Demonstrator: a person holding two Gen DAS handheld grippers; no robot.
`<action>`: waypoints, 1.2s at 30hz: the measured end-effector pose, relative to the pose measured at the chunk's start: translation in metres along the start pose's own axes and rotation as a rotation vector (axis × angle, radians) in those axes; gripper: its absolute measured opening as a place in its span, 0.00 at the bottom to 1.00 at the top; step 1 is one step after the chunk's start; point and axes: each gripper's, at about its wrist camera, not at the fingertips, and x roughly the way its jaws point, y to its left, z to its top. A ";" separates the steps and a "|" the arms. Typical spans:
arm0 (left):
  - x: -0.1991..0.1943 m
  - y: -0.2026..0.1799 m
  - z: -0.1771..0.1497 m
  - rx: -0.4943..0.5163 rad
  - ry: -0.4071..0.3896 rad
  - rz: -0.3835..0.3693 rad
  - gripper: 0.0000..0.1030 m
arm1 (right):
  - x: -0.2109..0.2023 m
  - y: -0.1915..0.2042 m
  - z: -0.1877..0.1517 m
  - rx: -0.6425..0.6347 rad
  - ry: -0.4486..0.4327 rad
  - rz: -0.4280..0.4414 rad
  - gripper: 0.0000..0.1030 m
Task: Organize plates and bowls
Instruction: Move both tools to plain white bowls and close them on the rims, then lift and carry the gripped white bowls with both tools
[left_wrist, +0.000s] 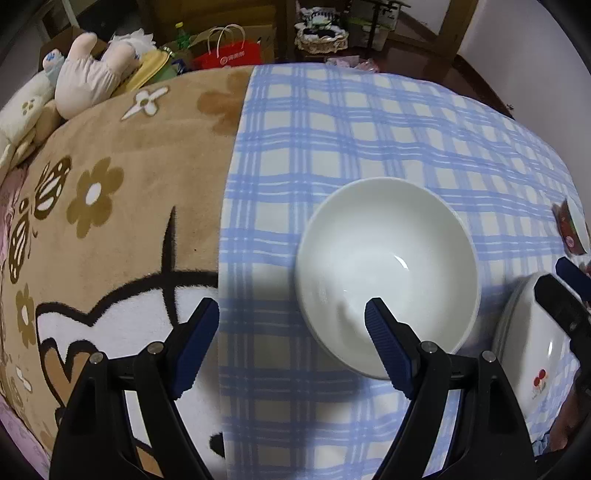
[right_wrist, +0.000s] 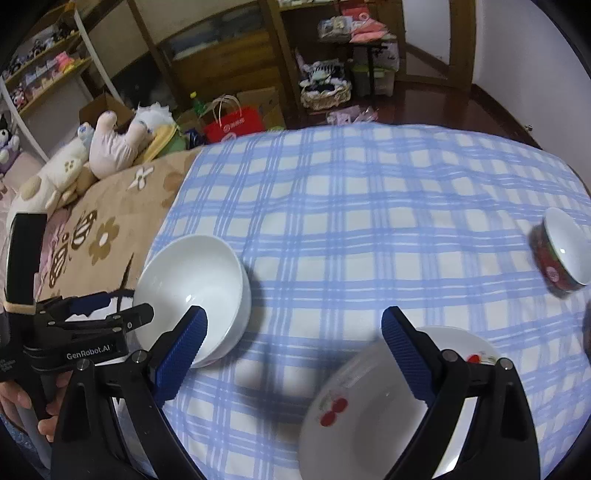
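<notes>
Left gripper (left_wrist: 291, 317), lower centre of the left wrist view: jaws spread wide, released, nothing between the pads. Its right-hand finger (left_wrist: 384, 343) overlaps the near rim of the white bowl (left_wrist: 388, 266) in the picture; contact cannot be confirmed.

Right gripper (right_wrist: 293, 328), lower centre of the right wrist view: jaws spread wide, released, gripping nothing. Its right-hand finger stands over the cherry-printed plates (right_wrist: 369, 424), a small stack at lower right of that frame, lying on the blue checked cloth (right_wrist: 351, 206).

The white bowl sits upright at centre right of the left wrist view, on the cloth just beside the cloth's left edge. In the right wrist view it appears at left centre, seemingly two bowls nested.

A hand (right_wrist: 22, 406) holds the left gripper's handle at the lower left edge of the right wrist view.

Red-patterned small bowl (right_wrist: 561, 251): right edge of the right wrist view, well apart from the plates.

Brown flowered blanket (left_wrist: 122, 206): left of the cloth. Plush toys (left_wrist: 88, 81) at upper left; red paper bag (left_wrist: 231, 55) beyond, upper centre.
</notes>
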 end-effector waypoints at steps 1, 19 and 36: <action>0.003 0.002 0.001 -0.002 0.003 0.004 0.78 | 0.005 0.003 0.000 -0.003 0.008 -0.005 0.97; 0.044 0.015 0.007 -0.026 0.077 0.022 0.71 | 0.061 0.026 0.005 0.005 0.127 0.004 0.79; 0.042 0.001 0.005 -0.050 0.088 -0.115 0.11 | 0.070 0.037 -0.003 0.005 0.200 0.074 0.16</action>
